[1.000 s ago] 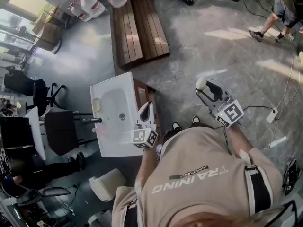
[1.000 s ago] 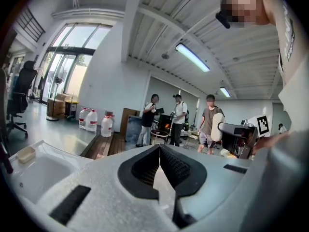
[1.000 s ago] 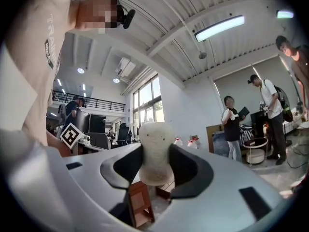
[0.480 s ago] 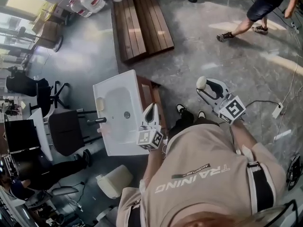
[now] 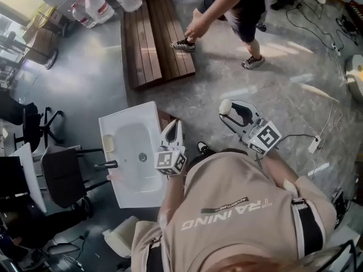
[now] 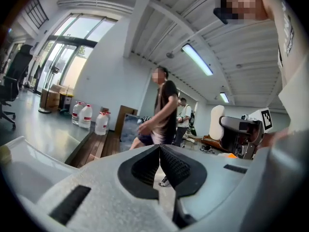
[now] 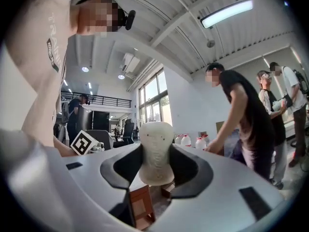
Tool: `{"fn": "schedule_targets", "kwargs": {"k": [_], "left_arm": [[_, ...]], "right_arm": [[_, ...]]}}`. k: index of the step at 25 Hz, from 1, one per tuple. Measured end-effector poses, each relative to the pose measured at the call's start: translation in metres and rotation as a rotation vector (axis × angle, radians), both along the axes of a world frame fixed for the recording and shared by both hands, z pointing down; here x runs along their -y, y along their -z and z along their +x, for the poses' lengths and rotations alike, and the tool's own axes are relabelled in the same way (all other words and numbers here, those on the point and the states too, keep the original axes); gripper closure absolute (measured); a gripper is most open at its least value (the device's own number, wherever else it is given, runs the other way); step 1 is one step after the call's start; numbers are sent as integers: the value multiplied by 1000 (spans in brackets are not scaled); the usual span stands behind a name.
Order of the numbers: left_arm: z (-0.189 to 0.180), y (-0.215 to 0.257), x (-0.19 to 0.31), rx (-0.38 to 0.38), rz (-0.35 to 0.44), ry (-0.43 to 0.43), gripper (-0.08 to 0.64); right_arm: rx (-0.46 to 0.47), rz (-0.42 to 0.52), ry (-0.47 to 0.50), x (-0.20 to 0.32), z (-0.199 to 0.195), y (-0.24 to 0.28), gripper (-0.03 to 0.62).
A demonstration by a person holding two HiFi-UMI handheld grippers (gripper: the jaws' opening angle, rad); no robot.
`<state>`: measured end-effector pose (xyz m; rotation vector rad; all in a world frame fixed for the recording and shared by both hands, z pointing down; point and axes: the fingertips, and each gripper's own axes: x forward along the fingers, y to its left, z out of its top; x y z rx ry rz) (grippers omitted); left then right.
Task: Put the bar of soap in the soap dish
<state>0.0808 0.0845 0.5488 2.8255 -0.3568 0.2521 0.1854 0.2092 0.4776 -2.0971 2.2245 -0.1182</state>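
The cream bar of soap [image 5: 225, 106] is clamped upright at the tips of my right gripper [image 5: 231, 113], which I hold in the air over the floor, to the right of the white sink [image 5: 123, 130]. In the right gripper view the soap [image 7: 156, 149] fills the gap between the black pads [image 7: 120, 167]. A pale yellow soap dish [image 5: 108, 143] sits on the sink's left rim, beside the black tap [image 5: 106, 165]. My left gripper [image 5: 174, 128] hovers at the sink's right edge, shut and empty; its tips meet in the left gripper view [image 6: 159, 150].
A wooden bench [image 5: 153, 35] and water jugs [image 5: 93, 5] lie beyond the sink. A person [image 5: 232, 7] walks past close ahead. Black chairs [image 5: 59, 174] stand left of the sink. A power strip and cable [image 5: 312, 143] lie on the floor at the right.
A passer-by has crossed from the far right to straight ahead. My head view has shifted a little; both grippers keep about the same pose, soap still held.
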Motion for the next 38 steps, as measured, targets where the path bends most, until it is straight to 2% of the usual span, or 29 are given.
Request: {"fn": "schedule_targets", "kwargs": {"k": [5, 7, 11, 15, 21, 24, 28, 31, 34, 38], "left_arm": [[1, 3, 25, 3, 40, -29, 549], [-8, 4, 44, 15, 51, 3, 549], [-27, 0, 72, 35, 24, 92, 549], [-27, -10, 86, 76, -1, 140, 549], [18, -10, 110, 122, 10, 224, 549], [47, -2, 119, 127, 35, 266, 549], [71, 4, 132, 107, 22, 354, 549], [72, 11, 139, 99, 37, 426, 549], [52, 13, 148, 120, 46, 527, 549], [4, 8, 150, 150, 27, 690, 549]], "right_arm": [[7, -11, 7, 32, -4, -3, 426], [13, -9, 25, 52, -5, -3, 426], [7, 2, 93, 89, -4, 3, 426], [16, 19, 160, 122, 6, 6, 426], [63, 23, 264, 158, 53, -6, 426], [41, 32, 340, 180, 77, -4, 426], [52, 16, 443, 207, 95, -8, 426], [68, 15, 527, 221, 95, -10, 426], [72, -5, 640, 239, 76, -16, 426], [79, -20, 811, 265, 30, -18, 426]]}}
